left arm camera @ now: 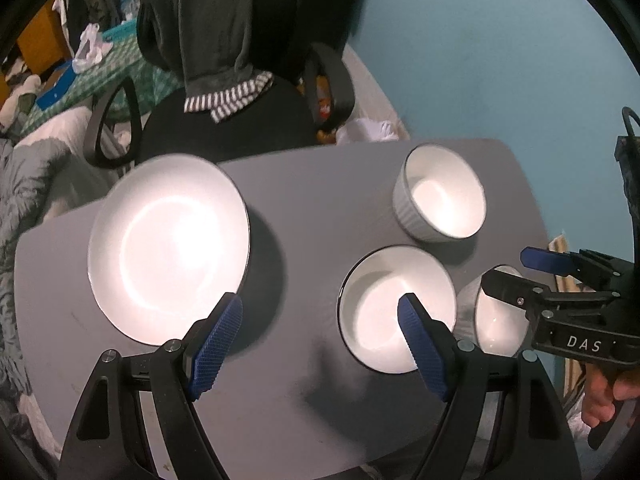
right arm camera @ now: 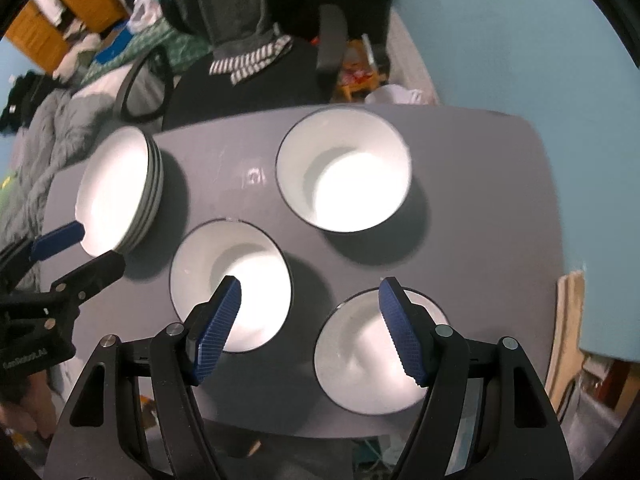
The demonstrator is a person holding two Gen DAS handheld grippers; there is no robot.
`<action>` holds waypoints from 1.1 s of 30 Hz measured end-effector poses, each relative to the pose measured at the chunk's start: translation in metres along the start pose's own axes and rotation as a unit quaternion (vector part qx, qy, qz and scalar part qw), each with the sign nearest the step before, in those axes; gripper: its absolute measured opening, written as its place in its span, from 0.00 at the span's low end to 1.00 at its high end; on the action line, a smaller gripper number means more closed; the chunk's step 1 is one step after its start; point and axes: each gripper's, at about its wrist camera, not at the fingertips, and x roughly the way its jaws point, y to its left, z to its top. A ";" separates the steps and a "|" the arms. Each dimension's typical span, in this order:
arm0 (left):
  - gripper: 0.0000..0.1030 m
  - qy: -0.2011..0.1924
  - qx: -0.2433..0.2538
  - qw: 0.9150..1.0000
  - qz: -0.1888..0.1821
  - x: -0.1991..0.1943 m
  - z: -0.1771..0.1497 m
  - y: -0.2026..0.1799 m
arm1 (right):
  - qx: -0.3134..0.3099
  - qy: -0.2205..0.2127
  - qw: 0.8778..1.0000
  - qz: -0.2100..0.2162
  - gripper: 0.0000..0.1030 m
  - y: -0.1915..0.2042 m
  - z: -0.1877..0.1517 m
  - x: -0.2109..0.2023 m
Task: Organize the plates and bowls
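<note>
A stack of white plates (left arm camera: pixel 168 248) (right arm camera: pixel 116 192) sits on the left of the grey table (left arm camera: pixel 320 200) (right arm camera: pixel 480 200). Three white bowls stand to its right: a ribbed far bowl (left arm camera: pixel 440 196) (right arm camera: pixel 344 172), a middle bowl (left arm camera: pixel 384 304) (right arm camera: pixel 256 272) and a near-right bowl (left arm camera: pixel 496 320) (right arm camera: pixel 360 352). My left gripper (left arm camera: pixel 320 308) (right arm camera: pixel 96 246) hangs open above the table between the plates and the middle bowl, holding nothing. My right gripper (right arm camera: pixel 310 288) (left arm camera: pixel 508 270) is open and empty too, above the gap between the middle and near-right bowls.
Behind the table stands a black office chair (left arm camera: pixel 224 120) with a grey hoodie (left arm camera: pixel 216 28) draped over it. A bed with bedding and clothes (right arm camera: pixel 52 128) lies to the left, a blue wall (left arm camera: pixel 500 60) to the right. A person's hand (left arm camera: pixel 600 396) holds the right gripper.
</note>
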 end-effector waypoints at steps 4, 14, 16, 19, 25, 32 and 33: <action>0.79 0.018 -0.015 1.000 -0.002 0.020 -0.005 0.005 | -0.011 0.021 0.999 0.025 0.69 0.002 0.003 0.021; 0.79 0.056 -0.005 0.998 0.022 0.061 -0.011 -0.004 | -0.040 0.055 0.997 0.040 0.69 0.001 0.008 0.061; 0.79 0.060 -0.002 0.998 0.024 0.066 -0.011 -0.006 | -0.048 0.059 0.996 0.040 0.69 0.002 0.010 0.065; 0.79 0.066 -0.002 0.998 0.025 0.073 -0.010 -0.007 | -0.067 0.062 0.995 0.041 0.67 0.006 0.011 0.070; 0.79 0.078 -0.030 0.996 0.013 0.085 -0.010 -0.004 | -0.095 0.085 0.991 0.046 0.52 0.011 0.013 0.084; 0.77 0.077 -0.024 0.997 0.015 0.089 -0.017 -0.005 | -0.107 0.106 0.987 0.049 0.35 0.010 0.013 0.096; 0.74 0.078 -0.022 0.997 0.015 0.090 -0.017 -0.006 | -0.108 0.106 0.987 0.050 0.34 0.011 0.012 0.096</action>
